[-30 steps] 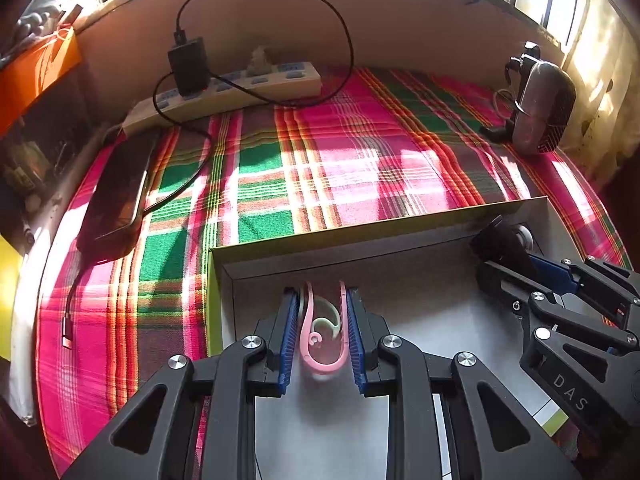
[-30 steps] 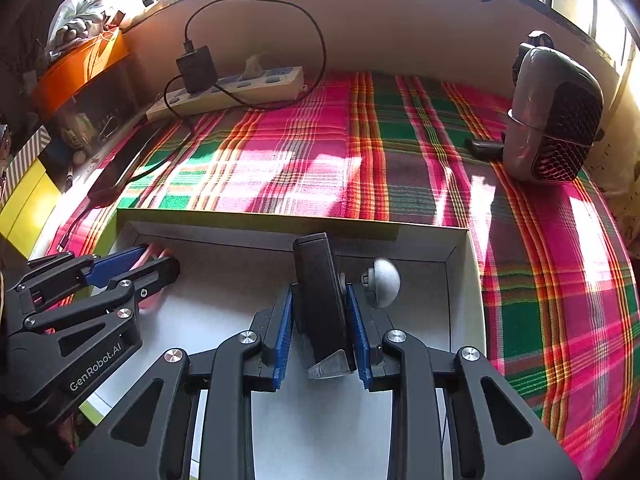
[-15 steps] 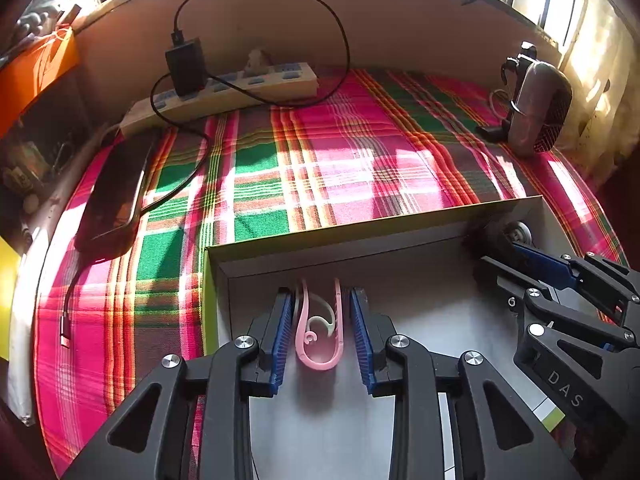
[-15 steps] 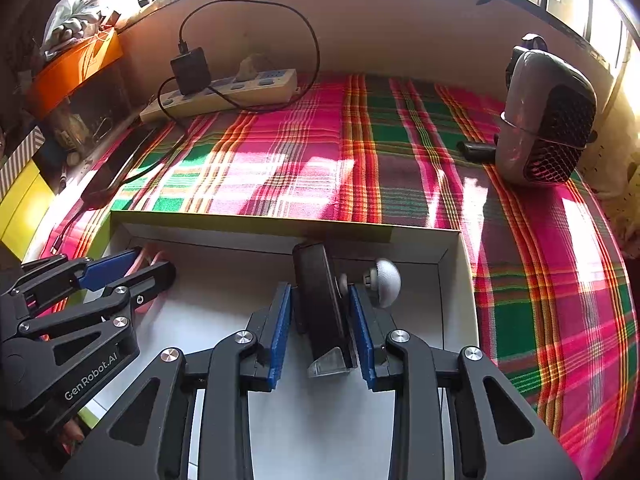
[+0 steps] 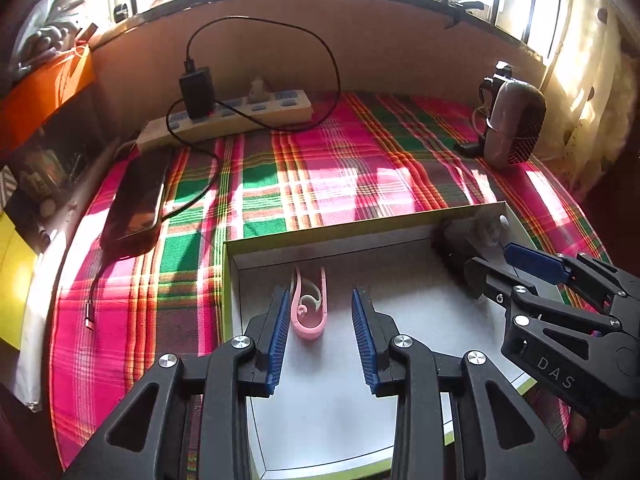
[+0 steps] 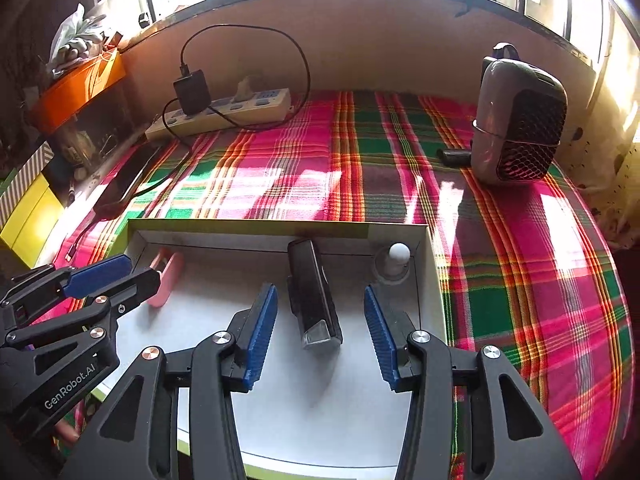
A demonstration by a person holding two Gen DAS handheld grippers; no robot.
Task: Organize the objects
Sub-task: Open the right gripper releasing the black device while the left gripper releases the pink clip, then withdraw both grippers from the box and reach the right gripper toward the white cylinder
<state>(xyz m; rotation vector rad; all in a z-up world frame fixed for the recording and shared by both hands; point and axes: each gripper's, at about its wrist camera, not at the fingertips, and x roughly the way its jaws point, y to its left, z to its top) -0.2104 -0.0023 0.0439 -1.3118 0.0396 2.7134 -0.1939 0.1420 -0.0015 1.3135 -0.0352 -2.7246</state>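
A pink clip (image 5: 308, 304) lies flat in the left part of a shallow white box (image 5: 360, 232). My left gripper (image 5: 320, 291) straddles it with its jaws opening; neither pad touches the clip. In the right wrist view, a black oblong device (image 6: 314, 300) lies in the box (image 6: 248, 224) between the fingers of my right gripper (image 6: 320, 291). Those jaws are opening too, with clear gaps on both sides. A small white round-headed piece (image 6: 396, 258) sits in the box's far right corner. The pink clip (image 6: 166, 276) lies beside the left gripper (image 6: 140, 268). The right gripper (image 5: 492, 259) appears at the right of the left wrist view.
The box rests on a plaid cloth (image 5: 340, 176). At the back lies a power strip (image 5: 240, 114) with a black charger (image 5: 196, 92) and looping cable. A dark phone (image 5: 136, 204) lies at the left, and a grey speaker-like unit (image 6: 520, 132) stands at the right.
Both grippers have opened: the left let go of the pink clip, the right let go of the black device. The left gripper has drawn back and up a little.
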